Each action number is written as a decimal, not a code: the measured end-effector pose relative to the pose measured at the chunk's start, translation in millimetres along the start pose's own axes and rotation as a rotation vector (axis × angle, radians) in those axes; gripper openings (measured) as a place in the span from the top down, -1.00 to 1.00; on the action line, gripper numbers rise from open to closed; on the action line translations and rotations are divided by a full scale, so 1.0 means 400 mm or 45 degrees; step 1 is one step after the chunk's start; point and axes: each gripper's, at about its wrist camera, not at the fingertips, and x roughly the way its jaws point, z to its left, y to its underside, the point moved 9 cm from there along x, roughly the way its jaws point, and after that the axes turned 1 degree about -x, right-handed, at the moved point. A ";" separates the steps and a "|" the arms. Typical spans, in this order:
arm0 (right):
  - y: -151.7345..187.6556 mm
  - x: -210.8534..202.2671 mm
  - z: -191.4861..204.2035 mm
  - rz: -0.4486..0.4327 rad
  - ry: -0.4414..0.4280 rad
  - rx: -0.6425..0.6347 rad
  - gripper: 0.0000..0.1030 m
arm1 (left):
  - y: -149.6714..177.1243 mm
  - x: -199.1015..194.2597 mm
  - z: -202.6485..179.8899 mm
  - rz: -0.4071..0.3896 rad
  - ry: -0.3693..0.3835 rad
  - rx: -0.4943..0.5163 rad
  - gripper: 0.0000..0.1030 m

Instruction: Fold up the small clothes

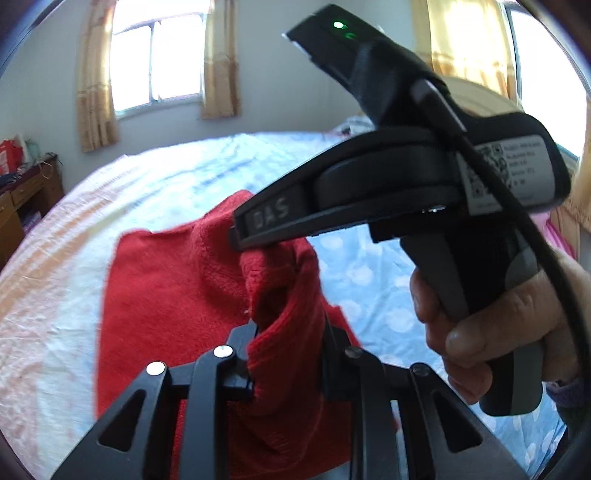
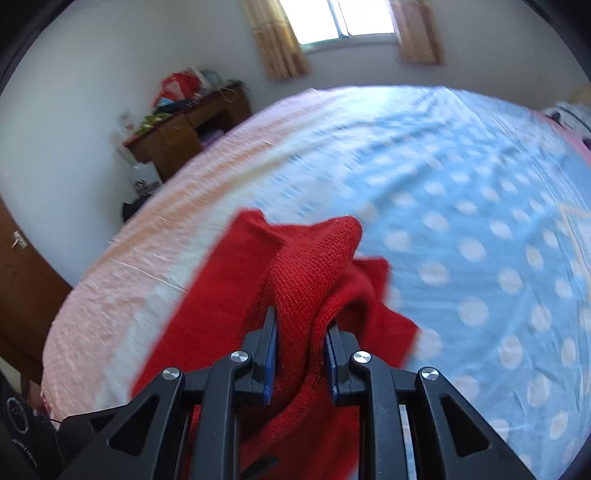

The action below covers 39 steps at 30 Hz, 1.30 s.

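Behind everything sits a bedroom: a pale wall, a curtained window (image 2: 345, 18), and a wooden desk (image 2: 192, 125) piled with clutter in the corner. Your work surface is the bed (image 2: 461, 221), spread with a sheet that runs from pink stripes to blue with white dots.

Your left gripper (image 1: 288, 332) is clamped on a bunched fold of the red knit garment (image 1: 166, 288), with the cloth filling the gap between its jaws. Your left wrist view alone shows the other tool from outside: the right gripper (image 1: 236, 236) crosses the frame with its tip against the raised red fabric, your right hand (image 1: 491, 328) is wrapped round the handle, and a green light glows on top. That view also shows a flat part of the garment lying on the bed to the left.

Your right wrist view gives the detail hidden there: the right gripper (image 2: 301, 354) has its blue pads (image 2: 271, 354) pressed onto a thick ridge of the knit, which rises in a peak beyond the fingertips, while the rest trails down onto the sheet.
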 end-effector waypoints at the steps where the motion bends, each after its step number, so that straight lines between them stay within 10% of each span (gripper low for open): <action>1: 0.019 0.014 -0.018 0.014 0.009 0.016 0.59 | 0.011 0.015 -0.014 0.024 0.004 0.007 0.51; 7: 0.093 0.052 -0.096 0.005 -0.065 0.224 0.50 | 0.055 0.026 -0.046 0.057 -0.028 0.066 0.43; 11: 0.119 0.015 -0.119 -0.007 -0.030 0.304 0.03 | 0.089 -0.042 -0.061 0.066 0.034 0.091 -0.33; 18: 0.252 -0.203 -0.141 -0.167 0.039 0.379 0.03 | 0.192 -0.213 0.015 -0.010 0.041 0.064 -0.69; 27: 0.285 -0.322 0.075 -0.268 0.020 0.193 0.03 | 0.236 -0.234 0.209 0.113 -0.068 -0.233 -0.72; 35: 0.213 -0.196 0.129 -0.203 0.207 -0.024 0.03 | 0.216 -0.197 0.208 0.105 -0.346 0.041 -0.84; 39: 0.258 -0.133 0.125 -0.084 0.198 -0.021 0.68 | 0.196 -0.165 0.248 0.108 -0.450 0.033 -0.85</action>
